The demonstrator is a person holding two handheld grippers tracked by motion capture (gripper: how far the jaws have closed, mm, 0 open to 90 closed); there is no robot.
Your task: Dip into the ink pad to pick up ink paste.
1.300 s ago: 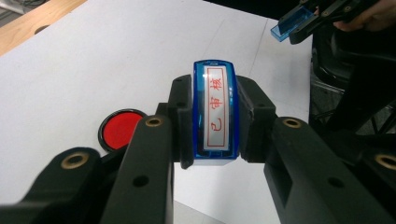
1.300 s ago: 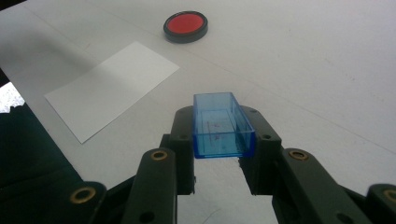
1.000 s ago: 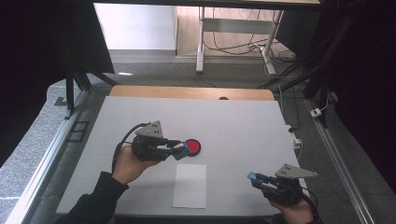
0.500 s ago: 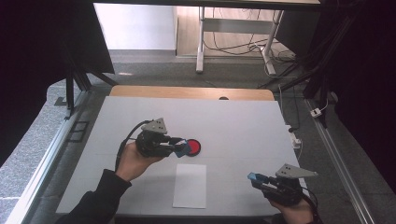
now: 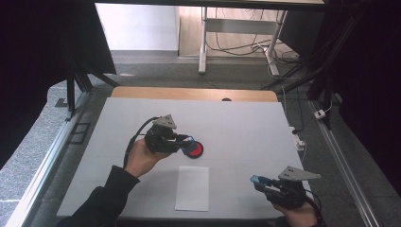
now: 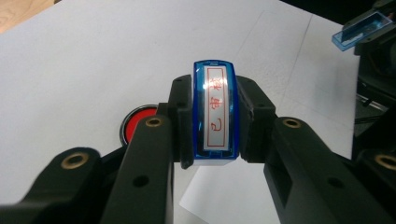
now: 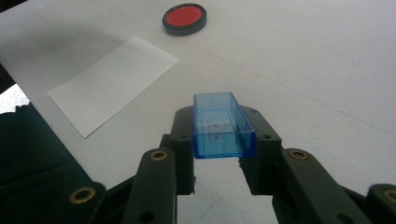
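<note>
My left gripper [image 5: 188, 141] is shut on a blue stamp [image 6: 215, 112] whose white label carries red characters. It holds the stamp just above the left edge of a round red ink pad [image 5: 196, 150] in a black case, which lies mid-table. Near the front right, my right gripper [image 5: 258, 181] is shut on a clear blue stamp cap [image 7: 223, 125], its hollow side up, a little above the table. A white paper slip [image 5: 192, 187] lies flat between the two hands, in front of the ink pad [image 7: 184, 18].
The white table [image 5: 236, 118] has a wooden strip along its far edge. Metal rails run down both sides. A table frame and cables stand on the floor beyond. A dark sleeve covers the left forearm at the front edge.
The left hand has carried the stamp a little to the right, up to the ink pad's left edge. The right hand and the cap have stayed put.
</note>
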